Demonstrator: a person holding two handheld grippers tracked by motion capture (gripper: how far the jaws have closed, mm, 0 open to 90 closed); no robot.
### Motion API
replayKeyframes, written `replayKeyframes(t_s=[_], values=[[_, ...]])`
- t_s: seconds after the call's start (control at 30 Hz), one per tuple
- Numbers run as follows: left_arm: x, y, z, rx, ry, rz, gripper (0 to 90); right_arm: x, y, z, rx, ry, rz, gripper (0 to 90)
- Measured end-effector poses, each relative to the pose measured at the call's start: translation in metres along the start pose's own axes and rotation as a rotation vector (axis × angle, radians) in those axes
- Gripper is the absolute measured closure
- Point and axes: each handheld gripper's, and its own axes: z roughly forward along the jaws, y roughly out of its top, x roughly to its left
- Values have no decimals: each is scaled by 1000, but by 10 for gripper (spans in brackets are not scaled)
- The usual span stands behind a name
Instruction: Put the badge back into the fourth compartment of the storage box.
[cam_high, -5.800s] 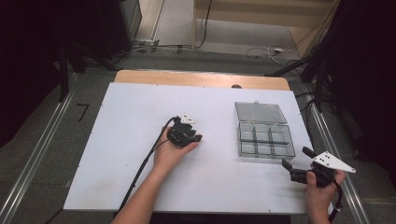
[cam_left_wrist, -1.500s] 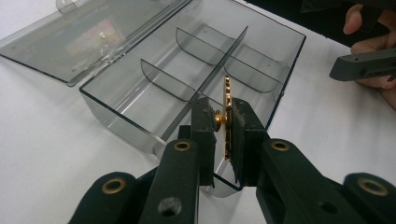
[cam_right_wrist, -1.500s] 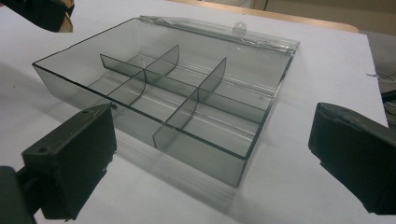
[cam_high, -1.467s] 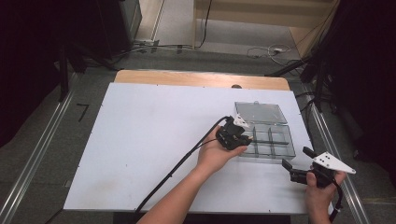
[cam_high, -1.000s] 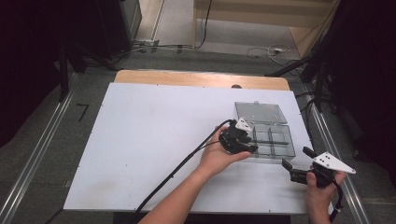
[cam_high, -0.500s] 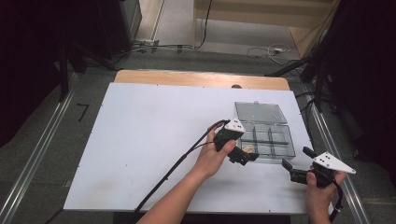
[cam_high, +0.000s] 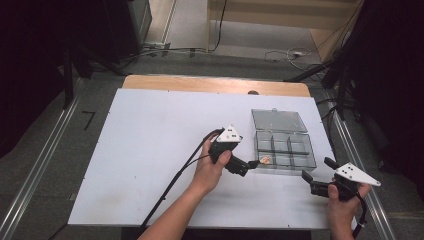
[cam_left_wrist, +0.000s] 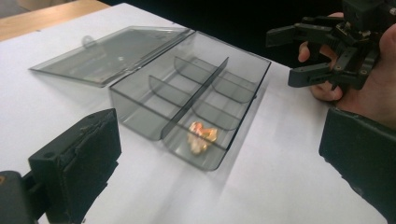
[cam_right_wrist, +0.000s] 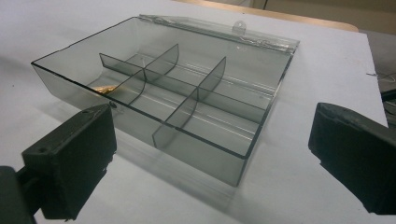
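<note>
With the left tongs (cam_high: 246, 168) spread wide and nothing between the jaws, just opened up, sitting right at the near-left corner of the clear compartment box (cam_high: 285, 149). Small orange-gold piece (cam_high: 265, 160) lying loose in the corner compartment closest to those tongs, just past the tips, not touching them. Same piece seen from the left gripper view (cam_left_wrist: 201, 137), resting flat on the compartment floor straight ahead between the two jaws. Box lid (cam_high: 279, 120) flipped open and lying flat on the white tabletop (cam_high: 150, 140), on the far side of the box from both tongs. Right tongs (cam_high: 314, 182) also spread, empty, held low off the near-right corner of the box, not touching it. From the right gripper view, box (cam_right_wrist: 187, 93) dead ahead, orange piece (cam_right_wrist: 103, 87) peeking out in the compartment toward the left jaw.
</note>
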Motion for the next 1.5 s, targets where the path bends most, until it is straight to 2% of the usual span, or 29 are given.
replayKeyframes(t_s=[0.13,0.37,0.57,0.67,1.03,1.1,1.2,1.5], values=[[3,-6,-15,-25,24,4,0,0,0,0,1,-2,-2,0],[4,-18,-39,-76,65,36,0,1,0,0,3,-6,-4,0],[9,-33,-66,-107,128,54,0,1,0,0,3,-8,-3,0],[15,-43,-82,-120,155,39,0,1,0,0,4,-8,-4,0],[27,-79,-131,-158,273,41,0,2,0,0,9,-16,-4,0],[29,-85,-139,-159,283,36,0,2,0,0,9,-18,-5,0],[34,-97,-154,-174,305,8,0,2,0,0,10,-19,-4,0],[39,-127,-195,-187,365,-20,0,2,0,0,13,-19,-3,0]])
